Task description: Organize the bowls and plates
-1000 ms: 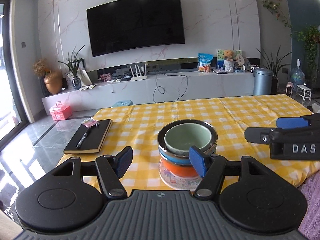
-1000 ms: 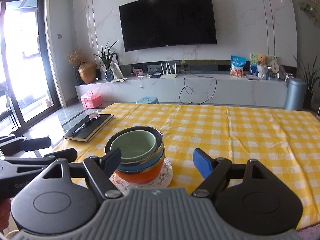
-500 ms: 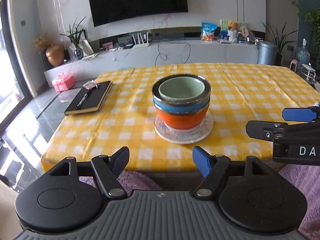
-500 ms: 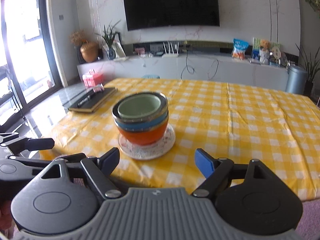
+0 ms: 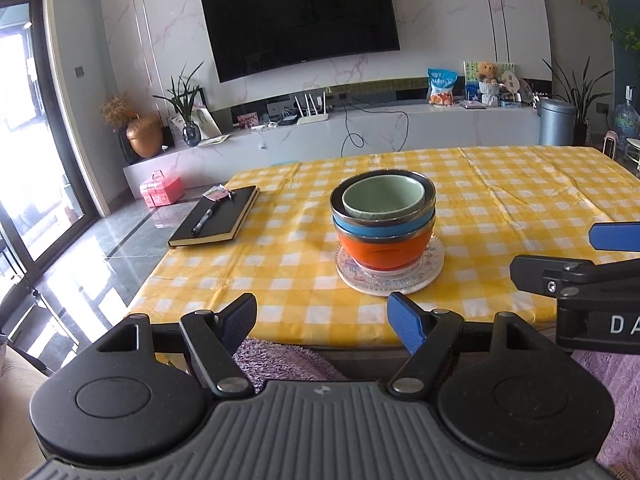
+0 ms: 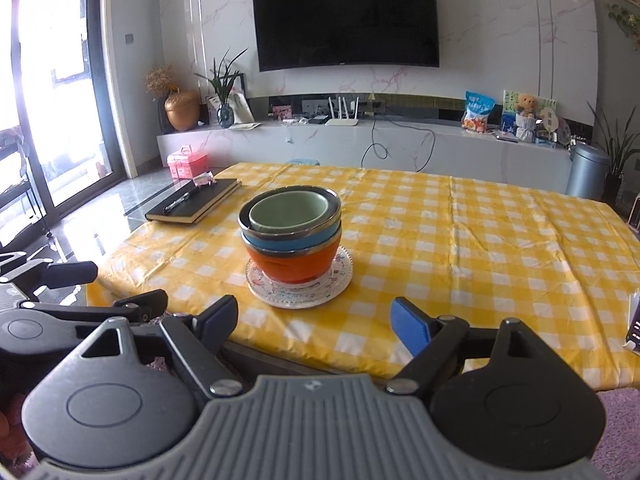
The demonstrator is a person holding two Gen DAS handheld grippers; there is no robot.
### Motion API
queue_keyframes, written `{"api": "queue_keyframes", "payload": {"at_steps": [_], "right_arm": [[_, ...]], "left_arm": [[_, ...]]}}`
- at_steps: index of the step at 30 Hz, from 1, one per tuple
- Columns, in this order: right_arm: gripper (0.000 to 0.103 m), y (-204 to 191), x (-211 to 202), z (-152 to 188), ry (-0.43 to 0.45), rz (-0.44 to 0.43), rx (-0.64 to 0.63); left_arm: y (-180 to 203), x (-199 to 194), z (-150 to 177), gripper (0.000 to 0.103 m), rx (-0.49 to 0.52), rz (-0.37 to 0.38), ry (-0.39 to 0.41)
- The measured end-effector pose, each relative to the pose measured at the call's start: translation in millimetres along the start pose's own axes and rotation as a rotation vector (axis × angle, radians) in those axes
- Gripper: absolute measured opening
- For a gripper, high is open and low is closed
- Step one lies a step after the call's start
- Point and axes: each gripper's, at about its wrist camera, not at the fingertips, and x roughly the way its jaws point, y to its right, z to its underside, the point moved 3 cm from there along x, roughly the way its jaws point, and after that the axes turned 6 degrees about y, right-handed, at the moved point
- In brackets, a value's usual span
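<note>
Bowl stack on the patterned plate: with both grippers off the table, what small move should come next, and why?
Probably none beyond resting. The green bowl sits nested in the blue bowl and orange bowl on the plate; both the left gripper and right gripper are open and empty.

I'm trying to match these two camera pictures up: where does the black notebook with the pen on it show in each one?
Left wrist view: the black notebook lies left of centre, at the table's near-left corner, left of the stacked bowls.
Right wrist view: the black notebook sits in the left half, up and left of the stacked bowls.
Shared landmark: the wall television, high behind the table in both.
</note>
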Motion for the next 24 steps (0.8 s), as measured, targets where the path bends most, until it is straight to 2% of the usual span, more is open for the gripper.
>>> {"api": "queue_keyframes", "payload": {"at_steps": [9,24], "right_arm": [[0.083,-1,-16,-2,0.070,-0.007,-0.010],[0.084,-2,-15,-1,0.073,-0.012,-0.015]], "left_arm": [[6,-9,-2,0.087,0.027,-0.009,0.035],[7,-8,-2,0.087,0.032,-0.008,0.036]]}}
